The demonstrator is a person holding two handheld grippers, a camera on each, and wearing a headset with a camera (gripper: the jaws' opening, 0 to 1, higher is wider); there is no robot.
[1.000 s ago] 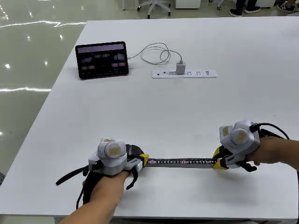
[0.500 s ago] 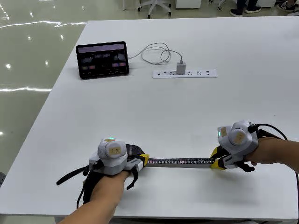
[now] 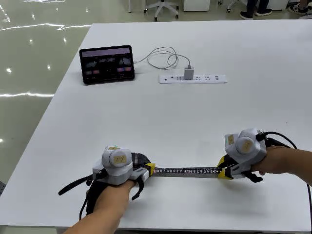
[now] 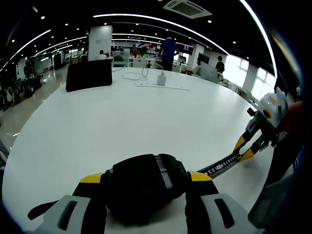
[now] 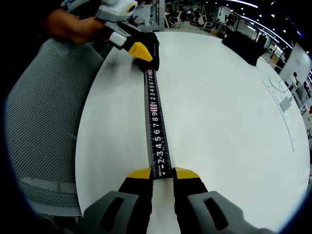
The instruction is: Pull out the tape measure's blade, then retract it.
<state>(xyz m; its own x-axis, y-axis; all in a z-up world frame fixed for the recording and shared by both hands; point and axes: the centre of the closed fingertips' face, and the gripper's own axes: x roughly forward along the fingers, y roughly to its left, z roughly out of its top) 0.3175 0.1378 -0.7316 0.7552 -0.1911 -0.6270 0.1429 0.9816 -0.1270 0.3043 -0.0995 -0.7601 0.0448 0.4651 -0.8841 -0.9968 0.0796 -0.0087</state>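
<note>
White table (image 3: 195,117) (glossy floor (image 3: 29,73) beyond); left claw (image 3: 148,169) clamps tape case (image 4: 144,187); right claw (image 5: 162,173) pinches blade (image 5: 155,122).

Between the yellow-tipped black jaws of the left gripper (image 4: 145,178), the case (image 4: 141,197) is plain black. From it to the right gripper (image 5: 162,173) (same yellow tips, pale grey body) the blade (image 5: 156,131) runs black with white numerals and one red mark. Under both, the table (image 3: 195,122) is white.

White table (image 3: 146,122); glossy floor (image 3: 29,58) w/ light reflections; office chair (image 3: 163,7) behind; ceiling strip lights (image 4: 136,16).
</note>
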